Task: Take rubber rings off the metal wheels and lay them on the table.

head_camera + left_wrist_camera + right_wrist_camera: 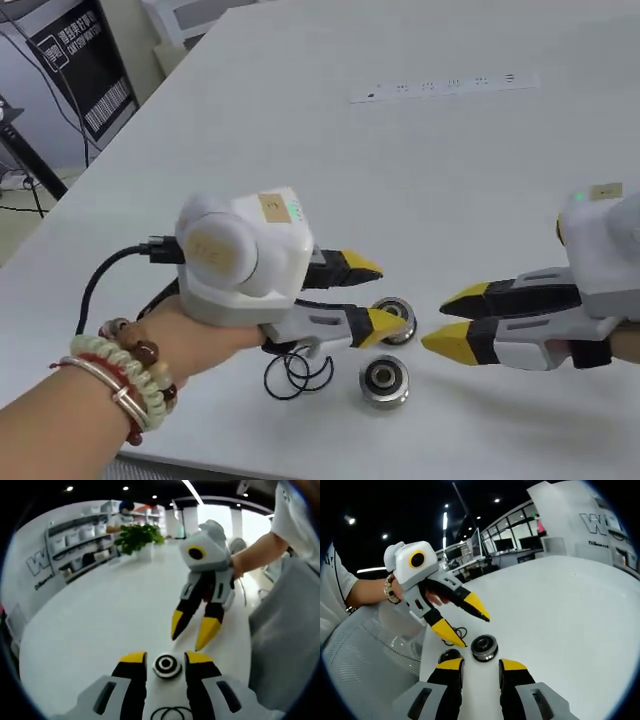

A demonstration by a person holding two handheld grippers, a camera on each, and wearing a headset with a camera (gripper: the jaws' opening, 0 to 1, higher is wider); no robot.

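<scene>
Left hand-held gripper: released, jaws spread, grasping nothing. It points right across the white table. In the left gripper view a metal wheel lies on the table in the gap between the two yellow tips, with no contact visible. In the head view the same far wheel sits just beyond the tip of the nearer jaw, partly covered by it.

Right hand-held gripper: released, jaws parted, empty. It points left, tips facing the left unit's tips, apart from them and just right of the far wheel.

Second metal wheel: lying flat on the table, nearer the person, close to the first but not touching it.

Rubber rings: thin black loops lying overlapped on the table, just left of the near wheel and beneath the left unit's body. How many cannot be told, nor whether either wheel carries a ring.

Beaded bracelets on the left wrist.
</scene>
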